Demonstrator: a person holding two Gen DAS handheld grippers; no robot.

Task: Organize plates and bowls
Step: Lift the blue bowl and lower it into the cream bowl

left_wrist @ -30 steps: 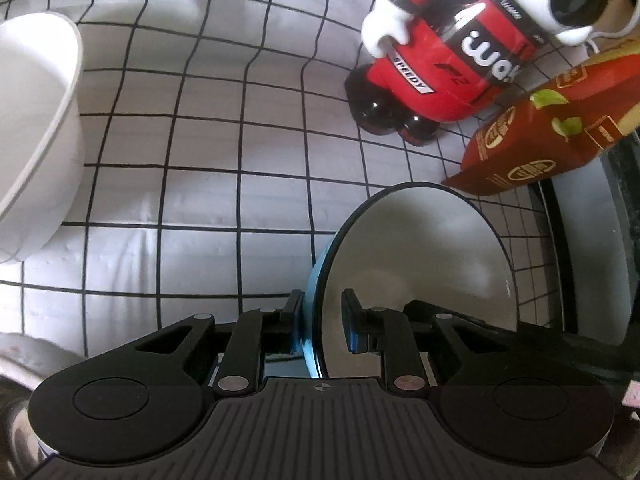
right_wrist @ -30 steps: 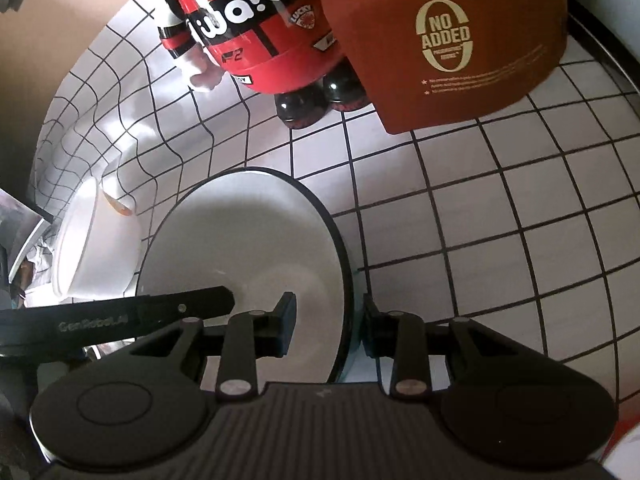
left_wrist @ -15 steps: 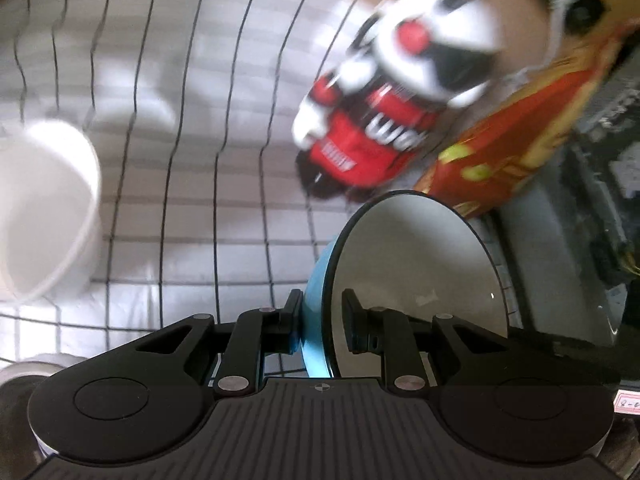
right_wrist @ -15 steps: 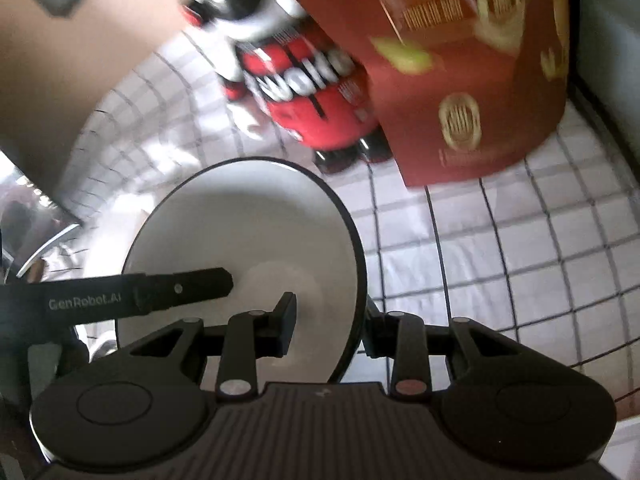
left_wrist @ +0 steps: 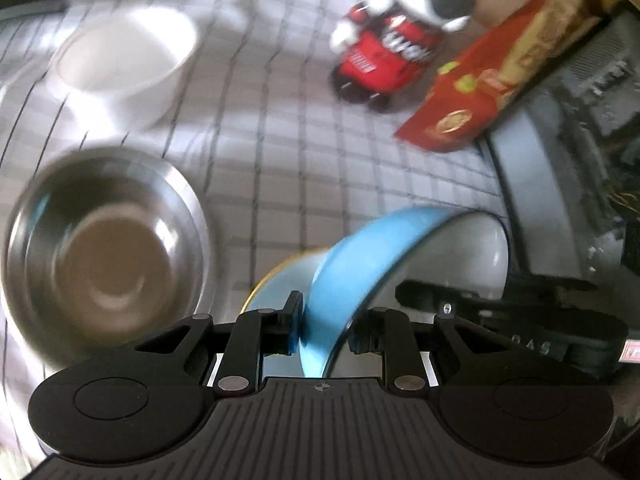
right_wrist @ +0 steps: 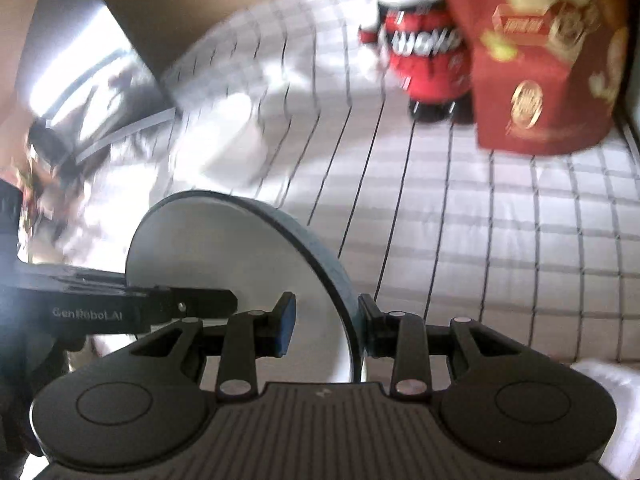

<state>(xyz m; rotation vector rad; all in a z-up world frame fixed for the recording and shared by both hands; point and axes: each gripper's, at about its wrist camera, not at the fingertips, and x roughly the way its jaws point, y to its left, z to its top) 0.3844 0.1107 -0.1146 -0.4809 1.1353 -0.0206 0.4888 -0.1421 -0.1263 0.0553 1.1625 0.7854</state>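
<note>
Gripping opposite rims, the left gripper (left_wrist: 324, 330) and right gripper (right_wrist: 326, 330) were both clamped on the blue-backed plate (left_wrist: 348, 264), held tilted above the checked tablecloth (left_wrist: 280, 152). Under it lay, seemingly, another pale-blue dish (left_wrist: 280, 284). The steel bowl (left_wrist: 104, 256) and white bowl (left_wrist: 128, 64) stood apart, unstacked.

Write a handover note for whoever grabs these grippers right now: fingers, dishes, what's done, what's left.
Left gripper: shut on the blue-backed plate, at its rim.
Right gripper: shut on the same plate at another part of the rim.
The plate is tilted and up off the checked cloth.
A yellow-rimmed plate lies just below it.
The steel bowl and the white bowl stand apart on the cloth.
Done: plate lifted.
Left: set it down, probably on the other plate, then group the bowls.
</note>
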